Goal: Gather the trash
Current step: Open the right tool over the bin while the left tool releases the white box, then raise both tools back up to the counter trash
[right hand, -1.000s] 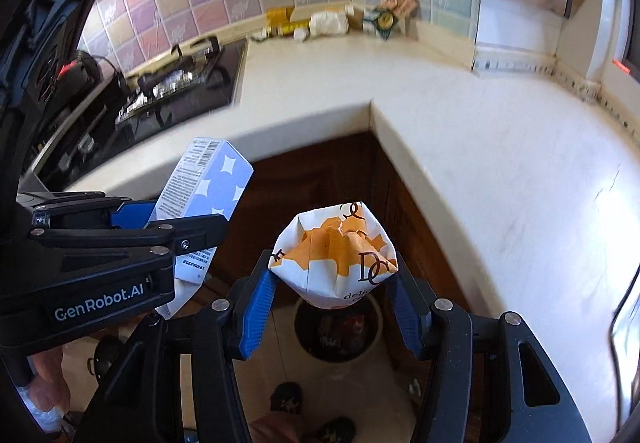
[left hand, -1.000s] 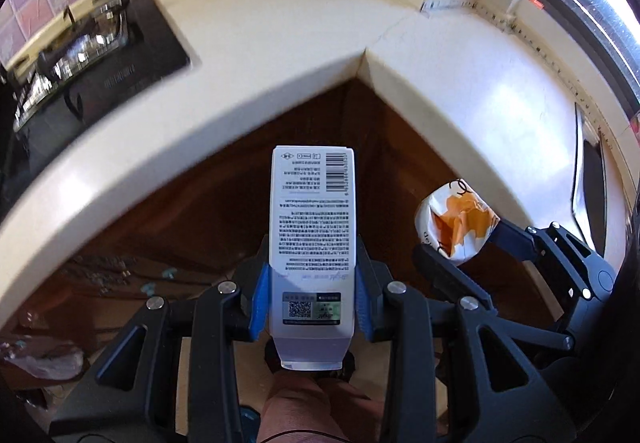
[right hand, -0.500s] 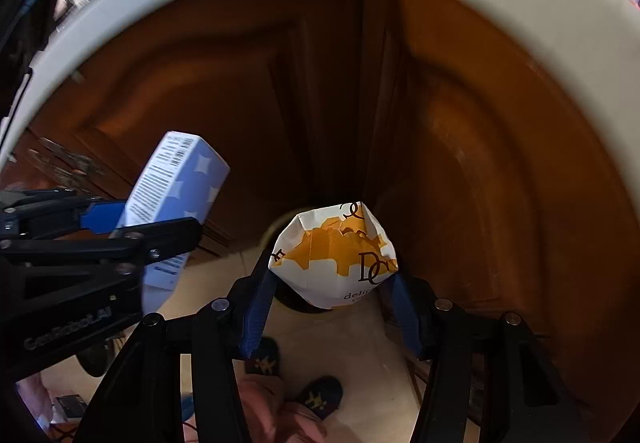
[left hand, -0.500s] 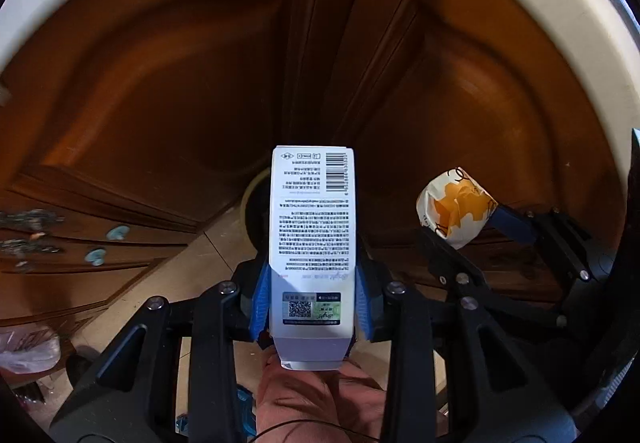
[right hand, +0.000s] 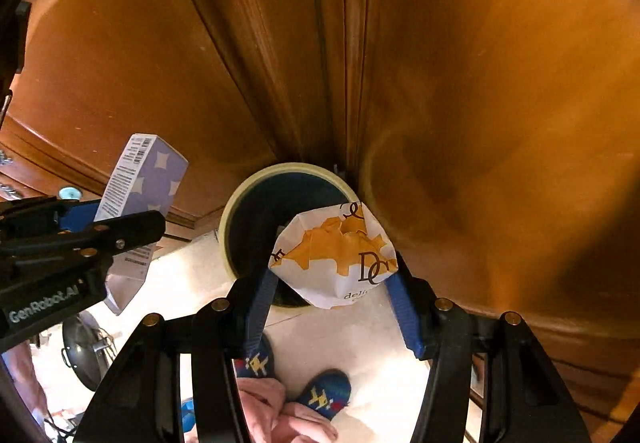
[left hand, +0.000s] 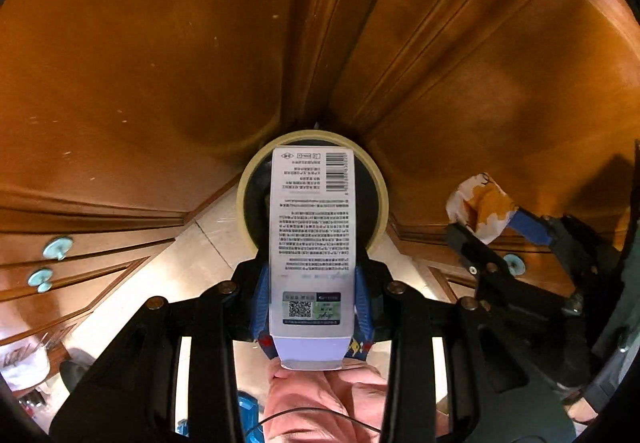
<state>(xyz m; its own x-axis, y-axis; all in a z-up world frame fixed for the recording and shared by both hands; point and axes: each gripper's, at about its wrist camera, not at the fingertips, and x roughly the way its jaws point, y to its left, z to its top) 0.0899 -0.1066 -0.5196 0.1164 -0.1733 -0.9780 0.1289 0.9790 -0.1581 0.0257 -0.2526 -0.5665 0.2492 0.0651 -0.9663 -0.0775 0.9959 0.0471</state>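
Note:
My left gripper (left hand: 311, 303) is shut on a tall white and lilac carton (left hand: 312, 235) with printed text and a barcode. It holds the carton over the round trash bin (left hand: 244, 199) on the floor in the cabinet corner. My right gripper (right hand: 332, 307) is shut on a crumpled white and orange paper cup (right hand: 336, 255), held over the same bin (right hand: 240, 211). The cup (left hand: 480, 207) and right gripper show at the right of the left wrist view. The carton (right hand: 140, 195) shows at the left of the right wrist view.
Brown wooden cabinet doors (left hand: 160, 63) meet in a corner behind the bin. Drawers with pale round knobs (left hand: 58, 247) are at the left. The floor is light tile (right hand: 352, 339). The person's blue slippers (right hand: 324, 395) stand near the bin. A dark pan (right hand: 80, 355) lies at the lower left.
Both grippers have tilted down from the countertop to the floor and moved closer to the bin. The bin now sits right under the carton and the cup.

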